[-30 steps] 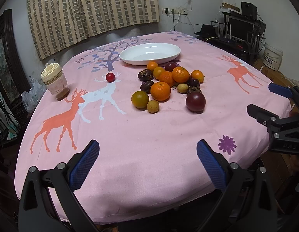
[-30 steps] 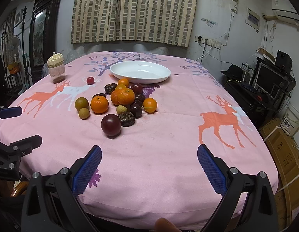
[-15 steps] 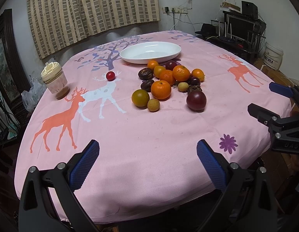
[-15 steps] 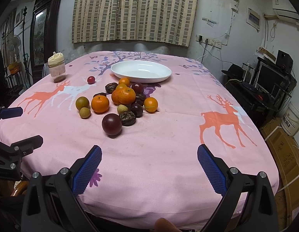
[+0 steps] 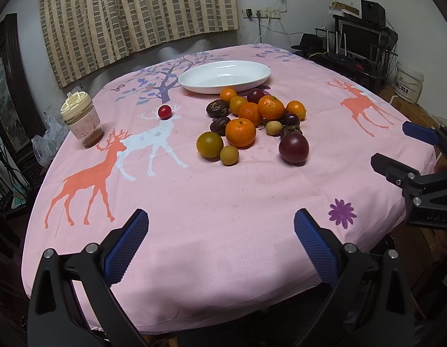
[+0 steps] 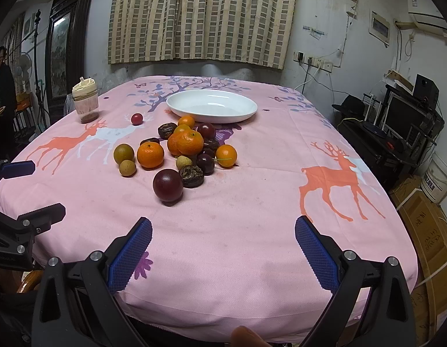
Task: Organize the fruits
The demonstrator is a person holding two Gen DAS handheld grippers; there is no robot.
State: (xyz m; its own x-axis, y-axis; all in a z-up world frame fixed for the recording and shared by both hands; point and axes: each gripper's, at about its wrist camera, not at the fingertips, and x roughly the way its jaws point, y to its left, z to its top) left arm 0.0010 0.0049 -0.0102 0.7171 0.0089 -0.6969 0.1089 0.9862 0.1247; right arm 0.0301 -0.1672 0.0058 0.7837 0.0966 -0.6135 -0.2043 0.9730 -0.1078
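Observation:
A heap of fruit (image 5: 252, 121) (image 6: 182, 150) lies mid-table on the pink deer cloth: several oranges, dark wrinkled fruits, small tan ones, a yellow-green one (image 5: 209, 144) and a big purple one (image 5: 293, 148) (image 6: 167, 185) nearest me. A small red fruit (image 5: 165, 112) (image 6: 136, 118) sits apart to the left. Behind the heap stands a white oval dish (image 5: 224, 76) (image 6: 211, 106) with nothing in it. My left gripper (image 5: 222, 245) hangs open over the near table edge, holding nothing. My right gripper (image 6: 223, 251) is open too, also short of the fruit, and shows at the right of the left wrist view (image 5: 402, 150).
A lidded plastic jar (image 5: 81, 123) (image 6: 85, 104) stands at the table's left side. Shelves with electronics, a bucket and cardboard boxes crowd the floor at right (image 6: 402, 133). A person stands at the far left (image 6: 0, 86). A curtain hangs behind the table.
Both views have crept slightly closer to the table; the fruit and dish have not moved, and both grippers stay open.

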